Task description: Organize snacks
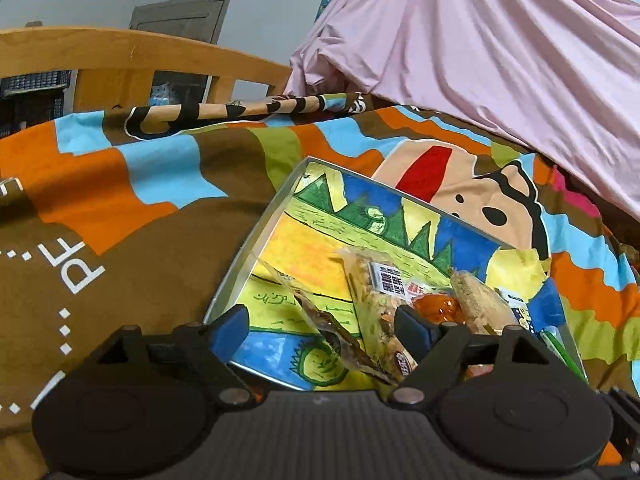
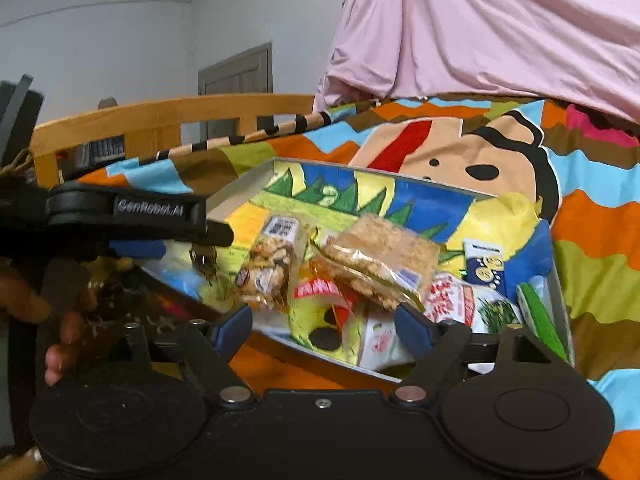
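While snack packets sit heaped inside shallow grey cardboard box with bright crayon-style lining on patterned cartoon bedspread, both grippers hover at box's near edge. Left gripper spread wide over long clear-wrapped dark snack strip; right gripper likewise wide, holding nothing, just short of clear-wrapped golden puffed-grain square. Seemingly mid-sorting; next, closing on one packet

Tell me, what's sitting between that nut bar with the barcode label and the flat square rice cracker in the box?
In the right wrist view, a red-and-white snack packet peeks up between the nut bar and the rice cracker, inside the painted box.
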Available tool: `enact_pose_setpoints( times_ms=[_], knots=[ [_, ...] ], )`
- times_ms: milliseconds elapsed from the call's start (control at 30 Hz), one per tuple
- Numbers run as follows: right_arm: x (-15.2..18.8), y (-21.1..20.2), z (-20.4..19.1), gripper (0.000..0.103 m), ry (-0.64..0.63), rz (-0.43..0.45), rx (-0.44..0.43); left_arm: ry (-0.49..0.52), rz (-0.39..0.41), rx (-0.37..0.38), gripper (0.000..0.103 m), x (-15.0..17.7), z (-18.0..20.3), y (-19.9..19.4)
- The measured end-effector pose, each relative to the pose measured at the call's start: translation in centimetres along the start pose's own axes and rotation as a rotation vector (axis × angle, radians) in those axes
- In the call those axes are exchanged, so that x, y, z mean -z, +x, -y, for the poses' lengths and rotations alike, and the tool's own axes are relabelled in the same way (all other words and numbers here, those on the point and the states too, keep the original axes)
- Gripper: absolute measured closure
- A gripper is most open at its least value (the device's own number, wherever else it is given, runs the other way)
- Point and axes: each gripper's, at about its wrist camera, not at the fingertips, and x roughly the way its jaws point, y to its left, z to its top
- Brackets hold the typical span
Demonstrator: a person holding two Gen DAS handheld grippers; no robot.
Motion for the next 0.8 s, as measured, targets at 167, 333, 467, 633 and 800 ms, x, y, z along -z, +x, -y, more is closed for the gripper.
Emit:
enact_pose_setpoints(
  times_ms=[167,333,467,633,800],
  knots=[
    [-0.3,0.4,-0.5,0.005,-0.006,0.084,-0.013,-0.004,0.019,0.0,0.014,-0.3,-0.3,-0.6],
    [-0.5,1.1,-0.6,0.003,-0.01,0.102,-0.029,-0.018,0.037,-0.004,0.01,-0.9,-0.9,-0.7],
    [-0.4,1.7,-0.5,0.002,-0.005,0.083,-0.028,-0.02,0.038,-0.006,0.009,-0.9,-1.3,-0.5],
    [-0.2,0.8,-1.1,0.001,-0.011,0.062,0.013,-0.035,0.037,-0.005,0.006,-0.8,-1.7,-0.7],
    [0.0,-1.2,-1.4,0.001,-0.006,0.01,0.044,-0.024,0.048,0.01,0.003,-1.1,-1.5,-1.6]
  ],
)
